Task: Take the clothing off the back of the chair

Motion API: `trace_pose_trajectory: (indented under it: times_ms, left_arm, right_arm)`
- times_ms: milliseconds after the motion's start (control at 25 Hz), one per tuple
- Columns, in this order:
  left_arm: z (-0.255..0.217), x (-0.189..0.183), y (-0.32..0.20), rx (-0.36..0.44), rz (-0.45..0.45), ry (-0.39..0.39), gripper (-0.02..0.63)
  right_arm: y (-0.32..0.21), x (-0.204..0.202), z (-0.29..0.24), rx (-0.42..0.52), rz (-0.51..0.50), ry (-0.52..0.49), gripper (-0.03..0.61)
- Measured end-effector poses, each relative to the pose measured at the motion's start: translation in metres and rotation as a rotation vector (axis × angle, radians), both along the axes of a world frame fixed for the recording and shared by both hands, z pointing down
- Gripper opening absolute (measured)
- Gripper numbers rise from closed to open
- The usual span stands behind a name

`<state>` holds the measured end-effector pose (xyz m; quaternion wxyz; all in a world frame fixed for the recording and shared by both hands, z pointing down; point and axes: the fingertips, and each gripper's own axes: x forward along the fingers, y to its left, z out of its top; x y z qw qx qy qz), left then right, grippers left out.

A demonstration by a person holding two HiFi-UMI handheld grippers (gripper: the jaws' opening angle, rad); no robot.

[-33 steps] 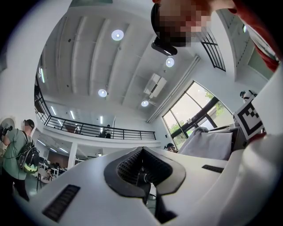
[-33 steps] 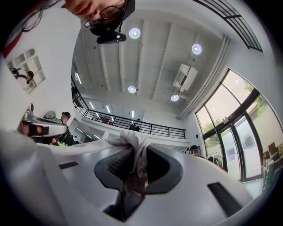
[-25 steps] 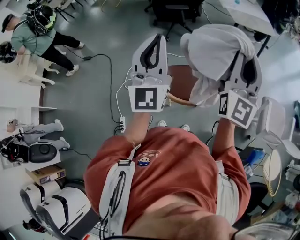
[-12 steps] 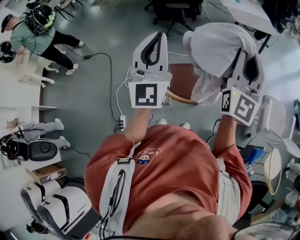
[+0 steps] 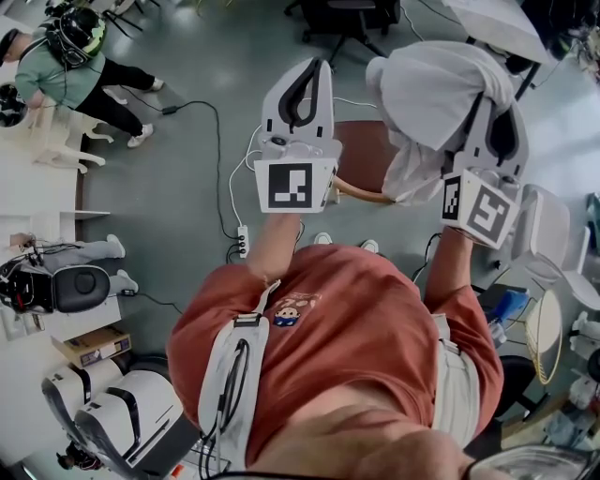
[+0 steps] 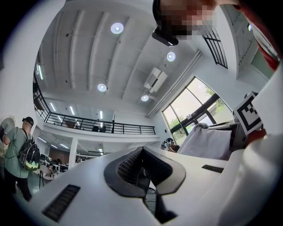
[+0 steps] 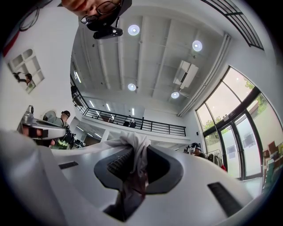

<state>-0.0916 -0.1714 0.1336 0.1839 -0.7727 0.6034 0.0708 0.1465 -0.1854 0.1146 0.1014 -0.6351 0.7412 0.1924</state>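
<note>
The white clothing hangs bunched in the air from my right gripper, which is shut on a fold of it; the cloth drapes over the fingertips. In the right gripper view the white fabric is pinched between the jaws of my right gripper. My left gripper is raised beside it, shut and empty, its jaws meeting in the left gripper view. The clothing also shows at that view's right. The brown chair stands below, between the two grippers, and its curved wooden back is bare.
A power strip and cables lie on the grey floor left of the chair. A black office chair stands at the top, a white table top right, a white chair at the right. People stand at the top left.
</note>
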Motion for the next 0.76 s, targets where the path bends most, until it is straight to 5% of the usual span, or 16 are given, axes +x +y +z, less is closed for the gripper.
trace_pose_trajectory:
  times_ms: [760]
  left_arm:
    - [0.0035,-0.0028,-0.0002,-0.017,0.004,0.007,0.014]
  right_arm:
    - [-0.0021,-0.0026,0.0054,-0.015,0.013,-0.012,0.077]
